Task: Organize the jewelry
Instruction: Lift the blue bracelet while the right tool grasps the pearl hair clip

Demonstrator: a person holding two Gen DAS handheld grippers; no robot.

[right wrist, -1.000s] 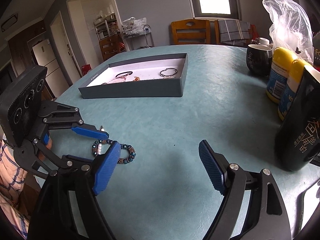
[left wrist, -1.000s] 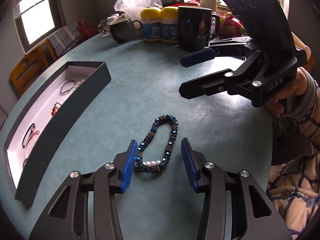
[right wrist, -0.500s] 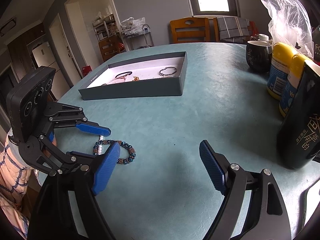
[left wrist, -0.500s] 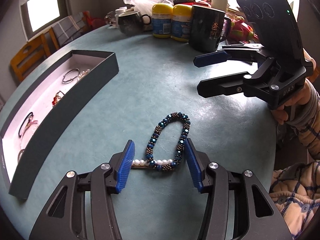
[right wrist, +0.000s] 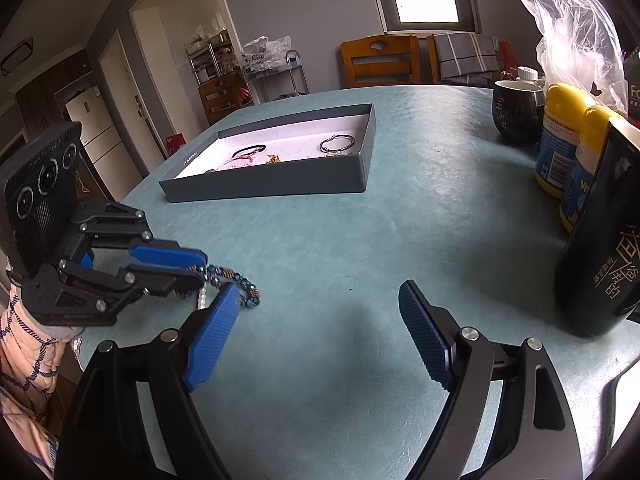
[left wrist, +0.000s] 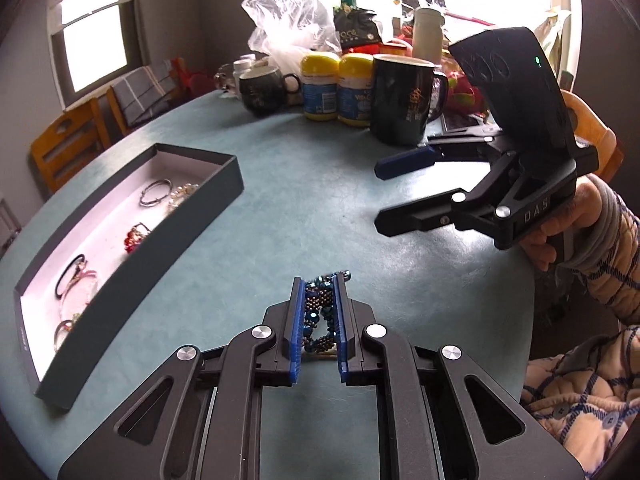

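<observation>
My left gripper (left wrist: 318, 292) is shut on a blue and bronze beaded bracelet (left wrist: 318, 312) with a short pearl section, low over the teal table; in the right wrist view the left gripper (right wrist: 198, 268) holds the bracelet (right wrist: 244, 292) with beads hanging out in front. A dark open jewelry box (left wrist: 192, 216) with a white floor lies to the left and holds several bracelets and hair ties; it also shows in the right wrist view (right wrist: 280, 180). My right gripper (right wrist: 320, 332) is open and empty above the table; in the left wrist view it (left wrist: 384, 196) hovers at the right.
A tall black mug (left wrist: 404, 100), two yellow-capped jars (left wrist: 340, 88), a dark round cup (left wrist: 260, 90) and a plastic bag (left wrist: 292, 20) stand at the table's far side. Wooden chairs (left wrist: 68, 148) stand beyond the table edge (left wrist: 524, 300).
My left gripper has closed on the beaded bracelet, which lay loose between its open fingers before. The right gripper has stayed open and shifted slightly.
</observation>
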